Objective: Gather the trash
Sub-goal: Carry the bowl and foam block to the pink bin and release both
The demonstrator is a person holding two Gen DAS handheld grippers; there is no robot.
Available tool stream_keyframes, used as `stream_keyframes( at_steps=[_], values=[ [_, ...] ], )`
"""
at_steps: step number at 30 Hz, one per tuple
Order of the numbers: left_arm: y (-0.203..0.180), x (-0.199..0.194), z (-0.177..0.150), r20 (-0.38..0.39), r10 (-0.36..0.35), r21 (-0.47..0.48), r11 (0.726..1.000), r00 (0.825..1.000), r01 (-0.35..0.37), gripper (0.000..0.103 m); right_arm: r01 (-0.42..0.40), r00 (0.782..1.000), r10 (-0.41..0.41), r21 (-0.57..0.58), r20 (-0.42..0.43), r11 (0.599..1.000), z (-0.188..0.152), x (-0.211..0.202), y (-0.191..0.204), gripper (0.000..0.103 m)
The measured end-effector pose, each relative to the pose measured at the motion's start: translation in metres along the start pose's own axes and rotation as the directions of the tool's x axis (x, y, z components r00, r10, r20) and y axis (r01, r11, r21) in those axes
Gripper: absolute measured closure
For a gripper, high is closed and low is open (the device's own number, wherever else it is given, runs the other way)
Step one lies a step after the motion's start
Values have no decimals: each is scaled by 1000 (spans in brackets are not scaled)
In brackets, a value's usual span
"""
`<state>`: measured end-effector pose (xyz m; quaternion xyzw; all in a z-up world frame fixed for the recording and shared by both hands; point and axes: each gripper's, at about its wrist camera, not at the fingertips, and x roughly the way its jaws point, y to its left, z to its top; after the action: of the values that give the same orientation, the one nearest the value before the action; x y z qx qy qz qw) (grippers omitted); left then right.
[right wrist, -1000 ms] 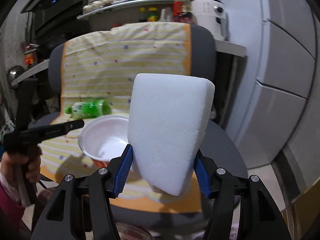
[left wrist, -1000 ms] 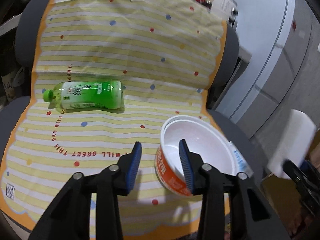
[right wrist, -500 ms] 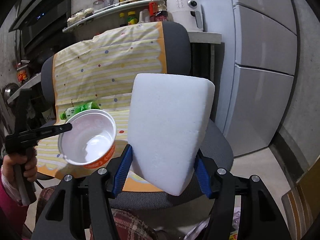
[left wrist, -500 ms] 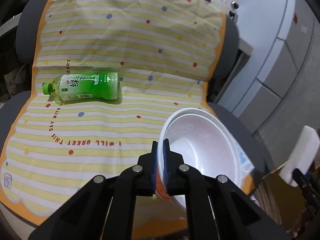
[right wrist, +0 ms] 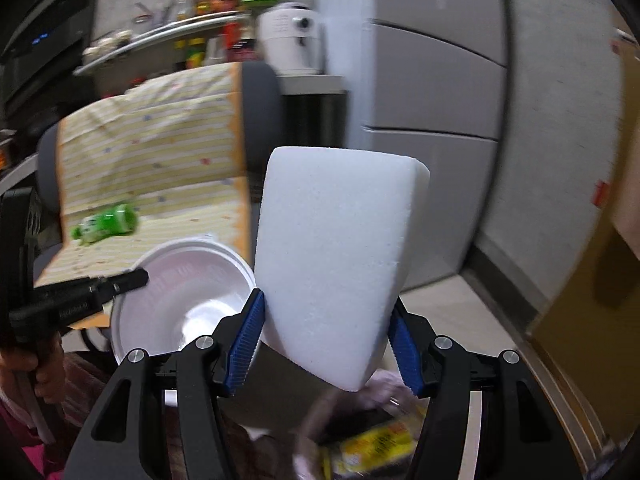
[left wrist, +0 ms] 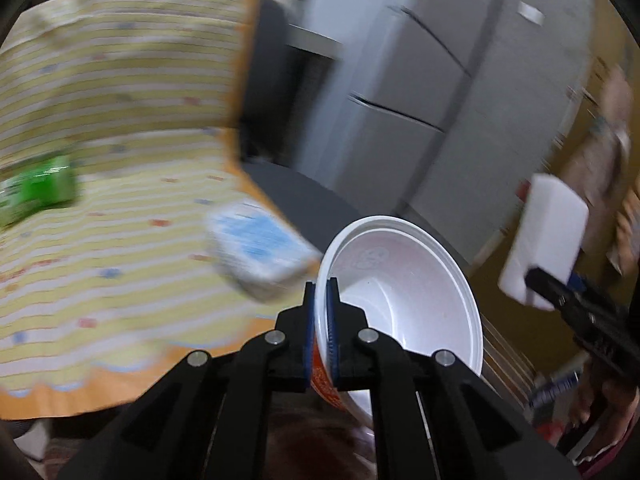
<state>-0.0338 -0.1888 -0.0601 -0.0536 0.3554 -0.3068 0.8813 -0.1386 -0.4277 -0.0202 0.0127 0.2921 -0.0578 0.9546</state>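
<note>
My left gripper [left wrist: 321,312] is shut on the rim of a white noodle bowl [left wrist: 404,292] with an orange outside, held in the air off the chair's right edge. The same bowl [right wrist: 188,284] shows low left in the right wrist view. My right gripper [right wrist: 326,340] is shut on a thick white foam block [right wrist: 336,260], also seen at far right as the foam block [left wrist: 546,236]. A green bottle [left wrist: 36,192] lies on the striped cloth [left wrist: 120,120] over the chair. A small blue-and-white pack [left wrist: 260,248] rests near the seat's right edge.
Grey cabinets [left wrist: 440,80] stand behind the chair. A shelf with bottles and a white appliance [right wrist: 292,40] is at the back. A bag with yellow wrappers [right wrist: 372,448] lies below my right gripper. A hand [right wrist: 24,364] holds the left tool.
The left gripper closed on the bowl's rim, lifted it off the seat and swung it right, away from the chair. The right gripper keeps the foam block and has moved right and lower.
</note>
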Motion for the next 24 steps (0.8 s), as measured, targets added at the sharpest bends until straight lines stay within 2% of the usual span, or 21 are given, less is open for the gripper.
stream_keyframes(
  at_steps=[3,6,11,15,17,18,19,24],
  values=[
    [-37,27,-8,-57,-78,67,994,995,82,99,62,998,-61,49,-20,997,-12,-6,-29,43],
    [-67,51,-17,-119,-125,118,983,985,139,99,86,996,-84,91,-28,992,-19,-8,-49,43],
    [-100,91,-28,-213,-162,164,966,964,199,99,115,993,-112,128,-26,985,-25,-11,-70,43],
    [-115,113,-32,-259,-180,187,955,949,232,99,131,991,-128,150,-31,980,-30,-11,-83,43],
    [-118,125,-35,-278,-170,196,953,945,229,86,138,990,-133,158,-42,978,-34,-8,-89,43],
    [-118,130,-37,-287,-151,202,956,946,214,69,141,990,-135,160,-47,977,-35,-5,-89,42],
    [-116,134,-36,-283,-138,203,959,949,200,61,140,990,-133,161,-54,977,-37,-3,-90,42],
    [-95,131,-39,-269,-88,180,974,959,140,60,119,990,-104,162,-99,980,-46,13,-86,42]
  ],
)
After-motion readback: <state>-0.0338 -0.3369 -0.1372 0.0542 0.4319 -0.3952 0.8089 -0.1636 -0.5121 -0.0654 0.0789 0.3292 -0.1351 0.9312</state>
